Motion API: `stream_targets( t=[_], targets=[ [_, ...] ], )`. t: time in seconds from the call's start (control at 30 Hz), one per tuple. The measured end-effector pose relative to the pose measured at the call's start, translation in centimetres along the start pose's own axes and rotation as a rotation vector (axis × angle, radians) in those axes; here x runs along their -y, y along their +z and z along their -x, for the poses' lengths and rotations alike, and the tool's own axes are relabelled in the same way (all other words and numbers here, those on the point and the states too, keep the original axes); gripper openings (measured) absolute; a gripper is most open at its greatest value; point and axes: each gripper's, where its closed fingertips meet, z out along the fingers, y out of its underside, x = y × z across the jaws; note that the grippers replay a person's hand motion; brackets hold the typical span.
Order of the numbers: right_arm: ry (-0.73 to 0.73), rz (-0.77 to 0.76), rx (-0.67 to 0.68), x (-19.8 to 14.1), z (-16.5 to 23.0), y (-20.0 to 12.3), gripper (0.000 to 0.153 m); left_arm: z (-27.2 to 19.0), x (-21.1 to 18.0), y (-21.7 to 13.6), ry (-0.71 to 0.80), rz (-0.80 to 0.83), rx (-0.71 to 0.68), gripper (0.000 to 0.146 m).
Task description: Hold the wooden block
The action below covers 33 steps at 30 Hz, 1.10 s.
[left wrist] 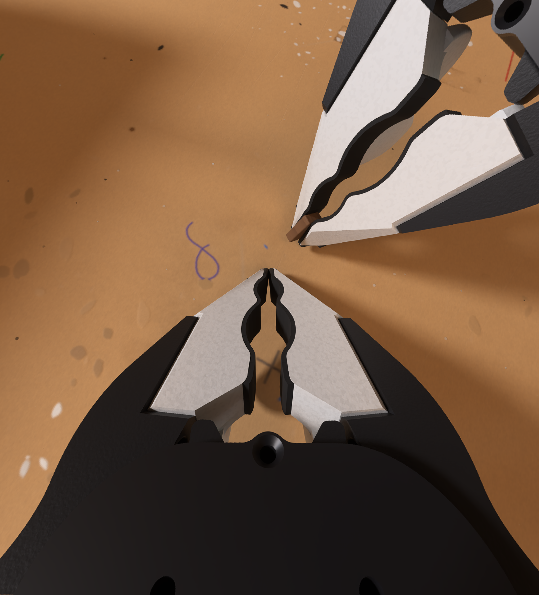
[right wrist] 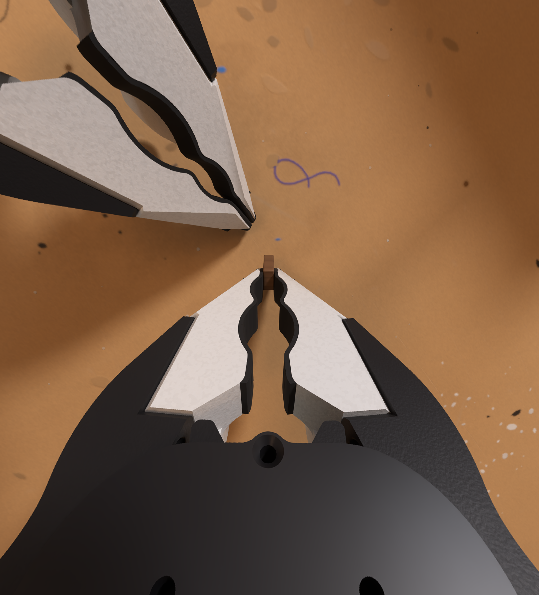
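The right gripper (right wrist: 268, 273) has its two fingertips clenched on the wooden block (right wrist: 268, 269). The block is small, brown and oblong, pinched at the very tips with one end projecting past them toward the far side of the right wrist view. Behind the pinch, the wavy black inner edges of the fingers stand apart, so only the tip section bears on the block.

The left gripper (left wrist: 268, 271) is drawn fully together at its tips with nothing between them. In the right wrist view it sits at the upper left, near the block but not touching it.

Handling, as a judgement: the block looks rigid and light, so it should neither deform nor sag in the grip. Its small size leaves little contact area; a shallow tip pinch of this kind could let it pivot or slip out if it is jolted. A hold across the two flat side faces, nearer the block's middle, would seem steadier than one at the end.

Whether the block rests on the table (right wrist: 390, 225) or hangs just above it cannot be told. The tan surface below carries paint specks and a purple scribble (right wrist: 305, 174), beyond the block and to the right.
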Motion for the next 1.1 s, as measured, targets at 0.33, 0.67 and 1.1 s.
stream_targets(
  t=[0.33, 0.67, 1.1],
  targets=[
    [-0.027, -0.062, 0.019, 0.36, 0.21, 0.02, 0.004, -0.11, -0.03, -0.01, 0.024, 0.001, 0.001, 0.0],
    [-0.016, -0.122, 0.064, 0.45, 0.15, 0.21, 0.005, -0.08, -0.03, 0.02, 0.0, 0.003, -0.028, 0.0],
    [-0.128, -0.186, 0.087, 0.64, 0.21, 0.24, 0.005, -0.08, -0.04, 0.02, -0.01, 0.004, -0.045, 0.0]
  ],
)
